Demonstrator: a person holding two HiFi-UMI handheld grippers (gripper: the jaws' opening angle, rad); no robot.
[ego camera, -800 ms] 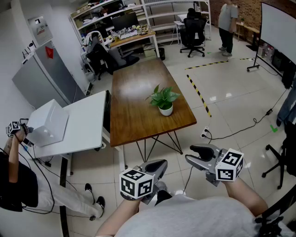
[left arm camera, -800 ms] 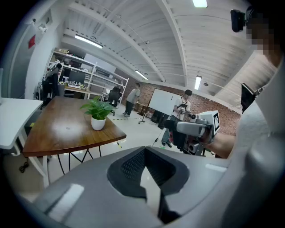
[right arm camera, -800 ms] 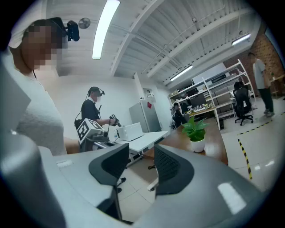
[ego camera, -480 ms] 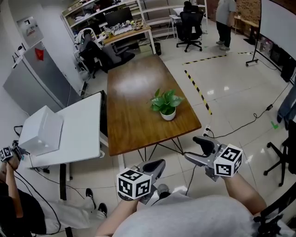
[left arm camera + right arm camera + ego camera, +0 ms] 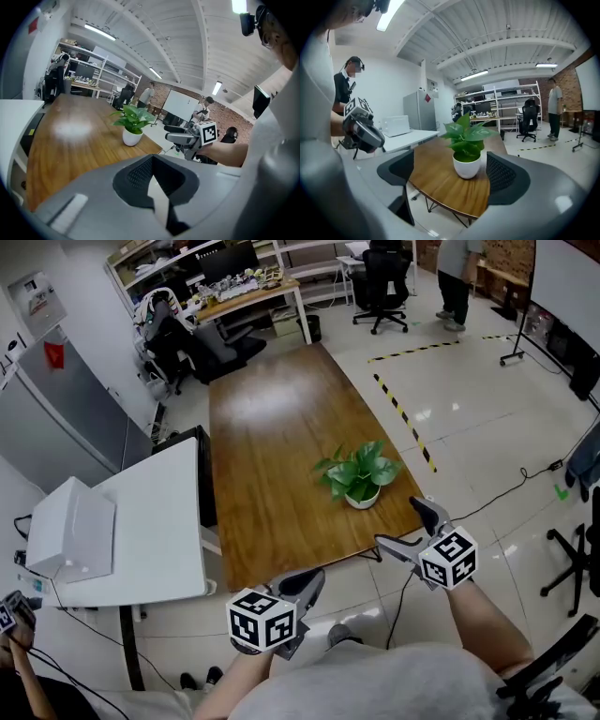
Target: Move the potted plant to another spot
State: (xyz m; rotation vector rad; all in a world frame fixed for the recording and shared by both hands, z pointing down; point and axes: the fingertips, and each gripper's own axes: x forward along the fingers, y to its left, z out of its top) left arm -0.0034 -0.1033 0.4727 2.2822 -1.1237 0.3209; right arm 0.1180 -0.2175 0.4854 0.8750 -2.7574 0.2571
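**Approach stage: potted plant on the counter, right tongs spread, left tongs pressed together.**

The wooden counter (image 5: 272,456) carries the potted plant (image 5: 361,474), which stands upright near the counter's near right corner, close to the edge. The right tongs (image 5: 405,524) hover just off that edge, aimed at the white pot (image 5: 362,497). Their jaws are spread wide and touch nothing. The pot lines up in the gap ahead of them, so the likely aim is a side grasp on the pot rather than on the leaves. The left tongs (image 5: 305,585) hang off the near edge, well apart from the plant. Their jaws are pressed together on nothing, apparently kept clear of the approach path.
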